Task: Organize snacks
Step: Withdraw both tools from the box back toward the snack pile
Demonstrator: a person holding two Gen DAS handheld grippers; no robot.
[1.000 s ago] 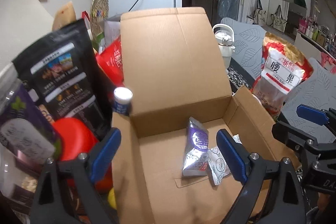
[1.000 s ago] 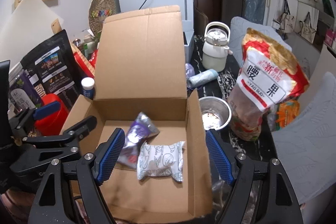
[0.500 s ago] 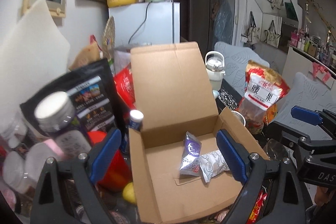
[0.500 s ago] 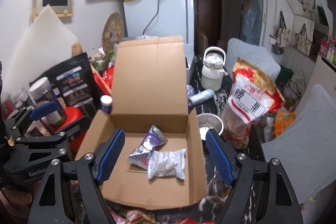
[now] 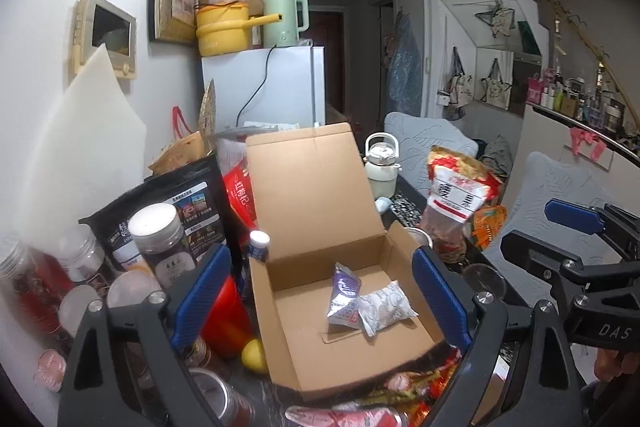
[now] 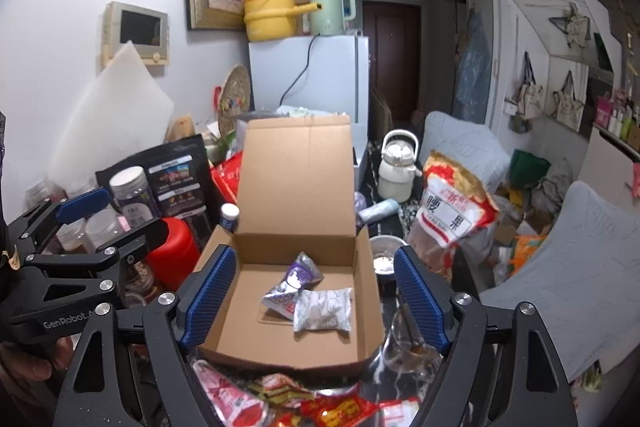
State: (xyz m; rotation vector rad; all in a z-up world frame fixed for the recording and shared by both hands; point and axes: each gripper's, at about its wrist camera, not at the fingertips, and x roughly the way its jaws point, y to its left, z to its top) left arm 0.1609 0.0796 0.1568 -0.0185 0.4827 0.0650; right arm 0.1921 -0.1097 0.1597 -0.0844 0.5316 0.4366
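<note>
1. Looking along the left tongs (image 5: 320, 301), we see the cardboard box (image 5: 340, 359) with its lid standing upright, and inside it a purple-and-silver packet (image 5: 343, 297) touching a white patterned packet (image 5: 385, 308).
2. Only the left view shows us a yellow lemon-like fruit (image 5: 255, 355) on the table just beside the box's left wall, and the crowd of clear jars (image 5: 160, 243) at far left.
3. Only the right view gives us the steel bowl (image 6: 383, 255) just beside the box's right wall, a clear glass (image 6: 408, 343) nearer the camera, and the rolled pale-blue bundle (image 6: 378, 209) behind.
4. Both views share the tall red-and-white snack bag (image 6: 452, 217) standing right of the box, the cream kettle (image 6: 396, 167) behind it, and loose red wrappers (image 6: 280, 397) lying in front of the box.
5. We hold the left tongs spread wide, its blue pads flanking the box from above, gripping nothing.
6. We hold the right tongs (image 6: 316, 301) equally wide apart over the same box, also empty; both packets lie between its pads, well below them.
7. Each tool appears at the edge of the other's view, side by side and level.
</note>
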